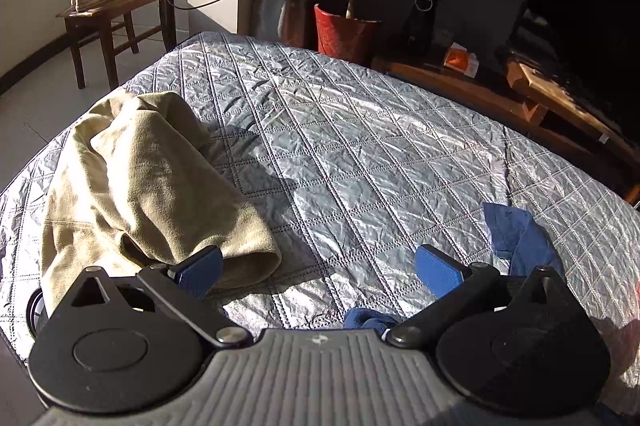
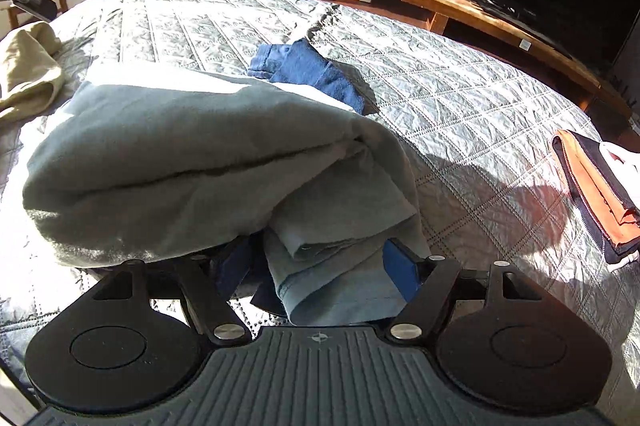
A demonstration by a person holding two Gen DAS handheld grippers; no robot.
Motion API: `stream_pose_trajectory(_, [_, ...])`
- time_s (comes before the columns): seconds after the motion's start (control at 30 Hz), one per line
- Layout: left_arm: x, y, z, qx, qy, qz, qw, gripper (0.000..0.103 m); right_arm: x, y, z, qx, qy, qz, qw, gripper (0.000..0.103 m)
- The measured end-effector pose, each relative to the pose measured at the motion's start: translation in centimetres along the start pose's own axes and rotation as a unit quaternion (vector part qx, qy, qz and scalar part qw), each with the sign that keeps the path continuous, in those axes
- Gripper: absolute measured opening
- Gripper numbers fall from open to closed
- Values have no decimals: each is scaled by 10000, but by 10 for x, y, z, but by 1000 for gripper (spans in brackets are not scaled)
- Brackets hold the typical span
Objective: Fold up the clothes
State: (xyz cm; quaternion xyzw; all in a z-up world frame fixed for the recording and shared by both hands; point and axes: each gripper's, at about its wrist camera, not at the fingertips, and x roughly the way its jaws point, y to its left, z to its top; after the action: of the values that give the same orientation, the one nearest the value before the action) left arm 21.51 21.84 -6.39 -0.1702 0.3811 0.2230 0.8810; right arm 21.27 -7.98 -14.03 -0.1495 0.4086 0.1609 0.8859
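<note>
Over the quilted bed [image 1: 360,129], both grippers tilt downward: left gripper [image 1: 320,268] wide, empty; right gripper [image 2: 316,272] spread, seemingly loose around grey-blue garment [image 2: 180,153].

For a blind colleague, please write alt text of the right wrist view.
The right claw is open over a folded grey-green garment on a quilted silver bedspread, a fabric edge between its blue pads. Behind lies a blue cloth; at right, an orange and black folded item.
</note>
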Motion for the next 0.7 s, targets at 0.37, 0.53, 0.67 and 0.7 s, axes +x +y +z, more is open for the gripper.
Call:
stream_pose_trajectory(0.37, [1, 1, 0, -28, 116, -142, 9998, 102, -3, -22, 6, 449, -331, -170, 9983, 19])
stream_pose_trajectory(0.53, [1, 0, 0, -14, 130, -183, 9997, 102, -34, -64, 13, 1343, -676, -243, 9883, 19])
stream_pose_trajectory(0.67, [0, -1, 0, 0, 130, -199, 9997, 102, -53, -73, 8, 977, -686, -973, 9881, 19])
stream_pose_trajectory(0.7, [0, -1, 0, 3, 124, -199, 9997, 102, -54, -71, 6, 763, -661, -1235, 9872, 21])
